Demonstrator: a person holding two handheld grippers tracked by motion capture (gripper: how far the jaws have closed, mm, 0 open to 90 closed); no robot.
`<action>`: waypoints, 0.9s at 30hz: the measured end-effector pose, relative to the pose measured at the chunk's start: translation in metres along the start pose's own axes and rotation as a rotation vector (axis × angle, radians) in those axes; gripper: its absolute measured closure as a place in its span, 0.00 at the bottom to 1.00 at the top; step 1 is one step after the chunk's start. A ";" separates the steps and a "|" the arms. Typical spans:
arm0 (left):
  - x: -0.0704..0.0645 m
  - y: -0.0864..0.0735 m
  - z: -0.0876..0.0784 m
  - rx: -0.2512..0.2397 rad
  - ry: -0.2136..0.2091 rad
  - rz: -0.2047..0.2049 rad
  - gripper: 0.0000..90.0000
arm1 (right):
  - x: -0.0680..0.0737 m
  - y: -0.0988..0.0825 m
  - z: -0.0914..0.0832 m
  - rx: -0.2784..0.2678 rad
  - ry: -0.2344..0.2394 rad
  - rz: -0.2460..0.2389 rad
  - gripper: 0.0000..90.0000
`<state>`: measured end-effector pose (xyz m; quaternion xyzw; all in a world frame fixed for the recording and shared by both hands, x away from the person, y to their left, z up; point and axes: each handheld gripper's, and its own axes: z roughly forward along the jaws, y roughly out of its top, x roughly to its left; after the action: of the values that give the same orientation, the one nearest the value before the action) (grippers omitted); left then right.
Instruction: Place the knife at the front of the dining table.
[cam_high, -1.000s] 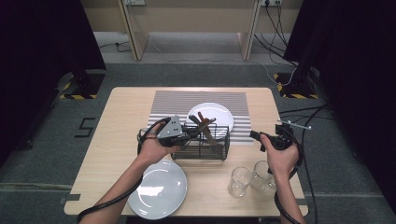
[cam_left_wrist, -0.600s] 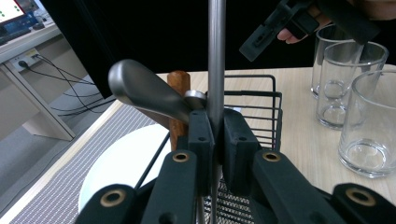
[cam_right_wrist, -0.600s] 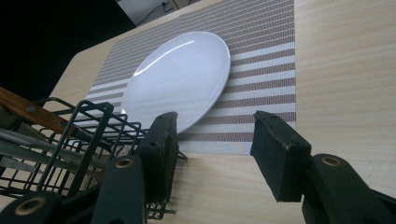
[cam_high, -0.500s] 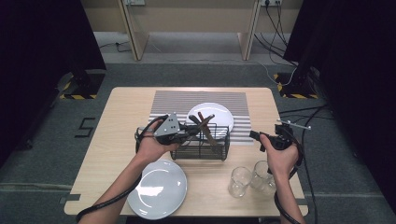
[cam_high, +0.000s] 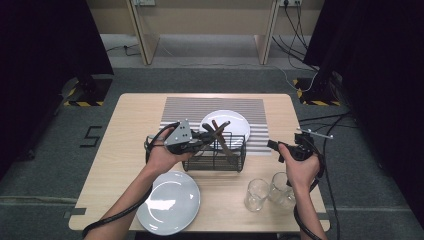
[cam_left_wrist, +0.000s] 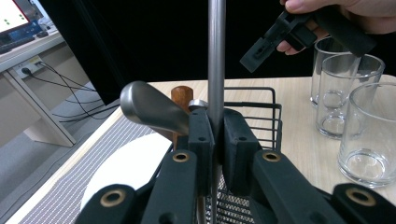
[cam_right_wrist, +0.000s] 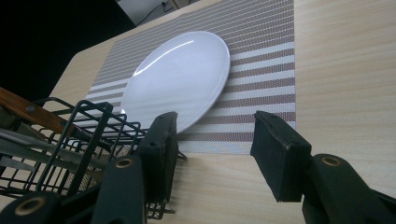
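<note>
A slim metal utensil handle (cam_left_wrist: 216, 60) stands upright, clamped between the left tool's (cam_left_wrist: 216, 140) pads, directly over the wire basket (cam_high: 217, 156) mid-counter. The right tool (cam_right_wrist: 212, 149) gapes wide, holding nothing, beside the basket.

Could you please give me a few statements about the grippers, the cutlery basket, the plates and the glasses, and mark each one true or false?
1. The left gripper is shut on a metal utensil handle. True.
2. The right gripper grips the wire cutlery basket. False: its jaws stand open with nothing between them, beside the basket.
3. One white plate lies on the striped placemat and another white plate on the bare table near the person. True.
4. The drinking glasses stand inside the basket. False: they stand on the table, to the right of the basket.
5. A wooden-handled utensil sticks out of the basket. True.
</note>
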<state>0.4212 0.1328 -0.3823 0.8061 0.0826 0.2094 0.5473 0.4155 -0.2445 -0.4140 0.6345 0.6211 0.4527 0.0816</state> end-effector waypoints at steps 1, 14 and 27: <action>0.000 0.001 0.000 -0.005 -0.001 -0.001 0.92 | 0.000 0.000 0.000 0.000 0.000 0.000 0.56; 0.000 0.003 0.000 -0.016 -0.001 -0.002 0.92 | 0.000 0.000 0.000 0.000 0.000 -0.002 0.56; 0.001 0.006 0.000 -0.026 -0.004 -0.004 0.92 | -0.001 0.000 0.001 -0.001 -0.002 0.000 0.56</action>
<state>0.4213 0.1306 -0.3768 0.7992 0.0803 0.2078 0.5583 0.4161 -0.2451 -0.4152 0.6348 0.6208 0.4526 0.0826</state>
